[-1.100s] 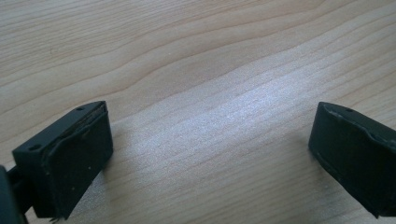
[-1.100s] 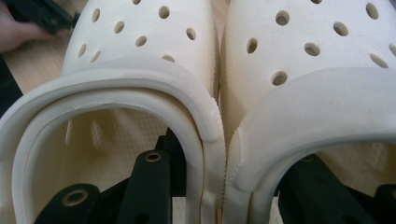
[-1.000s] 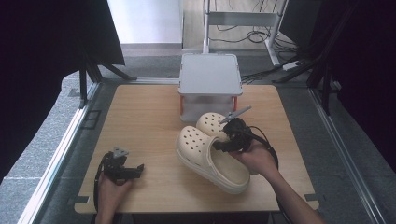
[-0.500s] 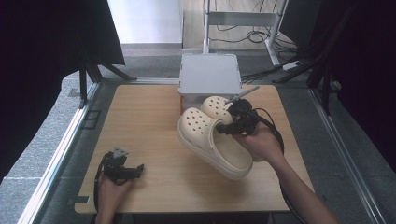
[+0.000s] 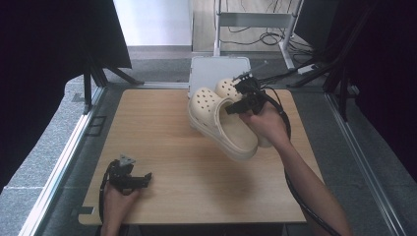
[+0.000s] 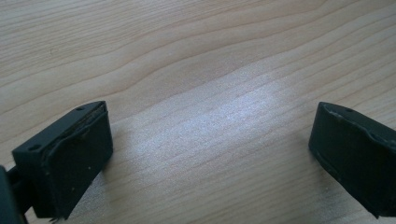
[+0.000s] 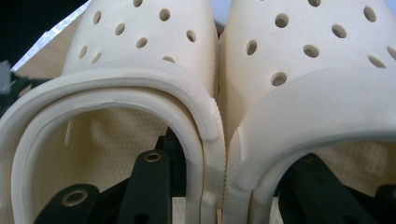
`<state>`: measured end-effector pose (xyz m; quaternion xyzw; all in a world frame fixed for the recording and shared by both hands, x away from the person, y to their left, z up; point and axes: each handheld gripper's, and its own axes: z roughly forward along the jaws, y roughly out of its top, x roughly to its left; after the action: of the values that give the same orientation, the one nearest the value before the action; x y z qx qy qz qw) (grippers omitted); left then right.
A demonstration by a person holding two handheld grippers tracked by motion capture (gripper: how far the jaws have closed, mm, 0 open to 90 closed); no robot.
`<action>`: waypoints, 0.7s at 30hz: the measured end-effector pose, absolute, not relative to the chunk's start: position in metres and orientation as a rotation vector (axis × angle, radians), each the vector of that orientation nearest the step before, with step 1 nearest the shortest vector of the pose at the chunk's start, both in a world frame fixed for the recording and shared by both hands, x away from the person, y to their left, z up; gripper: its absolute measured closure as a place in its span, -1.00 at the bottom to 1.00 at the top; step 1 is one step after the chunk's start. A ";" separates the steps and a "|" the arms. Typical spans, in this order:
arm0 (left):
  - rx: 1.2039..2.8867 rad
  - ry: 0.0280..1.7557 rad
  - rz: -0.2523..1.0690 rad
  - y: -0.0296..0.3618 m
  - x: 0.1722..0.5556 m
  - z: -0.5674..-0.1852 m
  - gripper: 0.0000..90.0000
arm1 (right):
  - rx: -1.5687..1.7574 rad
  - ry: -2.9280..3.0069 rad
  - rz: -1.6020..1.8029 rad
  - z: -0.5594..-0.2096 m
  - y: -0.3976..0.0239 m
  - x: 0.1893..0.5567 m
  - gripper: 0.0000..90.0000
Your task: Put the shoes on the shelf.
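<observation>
Clogs (image 5: 223,123) lifted off tabletop (image 5: 162,132) since 1 s ago, carried toward bin (image 5: 219,73); R gripper (image 5: 244,101) jaws clamped on both inner walls. L gripper (image 5: 129,178) idle, jaws released.

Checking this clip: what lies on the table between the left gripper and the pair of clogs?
Nothing: in the high view, bare wooden tabletop separates the left gripper from the cream clogs held up by the right gripper.

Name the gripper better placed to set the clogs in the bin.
Right. The right gripper already pinches both clogs together, lifted beside the bin. The left gripper rests open on the table's near edge, far from both.
</observation>
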<state>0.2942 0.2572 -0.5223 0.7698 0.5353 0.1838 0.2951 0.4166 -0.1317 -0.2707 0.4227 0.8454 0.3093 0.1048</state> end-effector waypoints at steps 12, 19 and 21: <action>2.050 1.423 0.492 0.257 0.294 -0.522 -1.00 | 1.392 2.374 0.862 -0.263 -0.116 0.466 0.46; 2.049 1.425 0.488 0.257 0.294 -0.522 -1.00 | 1.485 2.321 0.843 -0.266 -0.111 0.498 0.46; 2.049 1.426 0.488 0.257 0.294 -0.522 -1.00 | 1.511 2.295 0.842 -0.265 -0.109 0.505 0.46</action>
<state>0.2940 0.2572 -0.5223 0.7699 0.5356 0.1834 0.2945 0.5050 -0.1094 -0.2654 0.5211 0.7915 0.2902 0.1334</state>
